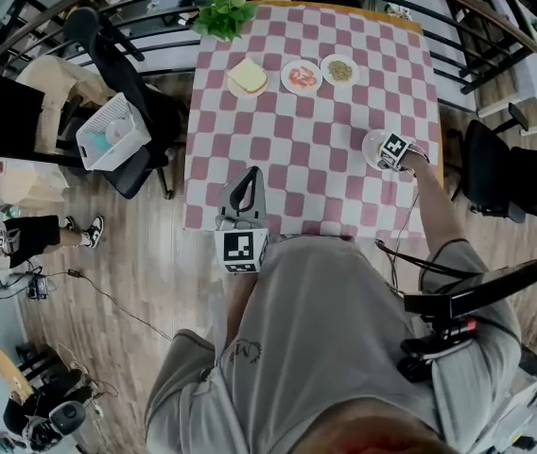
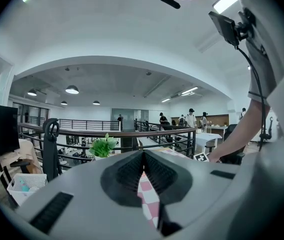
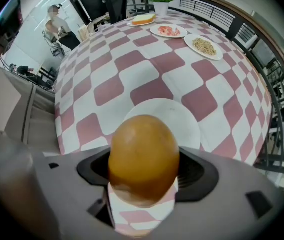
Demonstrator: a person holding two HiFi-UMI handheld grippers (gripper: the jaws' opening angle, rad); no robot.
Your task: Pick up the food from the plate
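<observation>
**A:** Where's the food?

**B:** A rounded, golden-brown piece of food (image 3: 143, 154), smooth-skinned, sits between the jaws of the right gripper (image 3: 143, 176). The jaws are closed on its two sides. Just beyond and under it lies its white plate (image 3: 184, 116), otherwise bare, near the right edge of the counter (image 1: 306, 159). I can't tell whether the food has cleared the plate.

**A:** So how should the lift go?

**B:** My judgement is straight up, and slowly. It's round and looks slick, and the pads grip it low and at its widest part, so a tilt could roll it forward out of the jaws. Keep the squeeze steady — no harder, since it may dent. The plate is light and may drag along if the food catches the rim.

**A:** And the left gripper?

**B:** The left gripper (image 2: 143, 170) is at the near edge of the counter, jaws together with nothing between them, pointing across the checked cloth. It could steady the plate if needed.

**A:** What else is laid out?

**B:** There are three more plates in a row at the far end. One plate (image 1: 233, 89) holds a pale slice of bread (image 1: 248, 75), the middle plate (image 3: 157, 33) holds pink-red pieces (image 3: 170, 31), and the last plate (image 3: 215, 57) holds a heap of tan grains (image 3: 203, 46). A potted green plant (image 1: 223, 12) stands at the far corner, well apart from the work.
</observation>
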